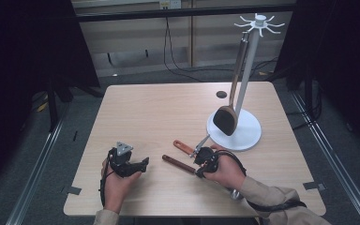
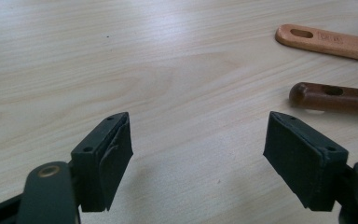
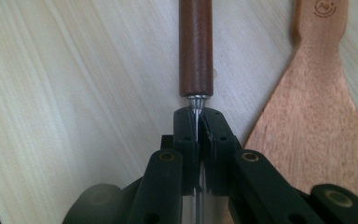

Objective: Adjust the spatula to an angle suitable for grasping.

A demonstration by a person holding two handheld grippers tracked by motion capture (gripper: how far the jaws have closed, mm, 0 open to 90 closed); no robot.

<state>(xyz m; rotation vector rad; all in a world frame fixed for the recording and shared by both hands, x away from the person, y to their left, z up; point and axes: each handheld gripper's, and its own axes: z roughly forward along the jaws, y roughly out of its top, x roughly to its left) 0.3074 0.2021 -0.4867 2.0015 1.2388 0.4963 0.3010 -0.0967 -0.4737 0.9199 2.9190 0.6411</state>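
Right gripper view: my right gripper (image 3: pixel 198 122) clamps the dark-handled utensil (image 3: pixel 195 46) on its thin metal neck; it could swivel. My left gripper (image 2: pixel 198 158) stands wide, empty.

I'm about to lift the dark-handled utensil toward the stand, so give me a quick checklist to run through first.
1. Right gripper shut on the dark-handled utensil: ok, jaws pinch the metal neck just below the handle.
2. Left gripper out of the way: ok, open, holding nothing.
3. Wooden spatula free of the grip: ok, beside the jaws, not between them.
4. Free hook on the stand: cannot tell, too small.
5. Ladle already hanging in the approach path: not ok, steer around it.
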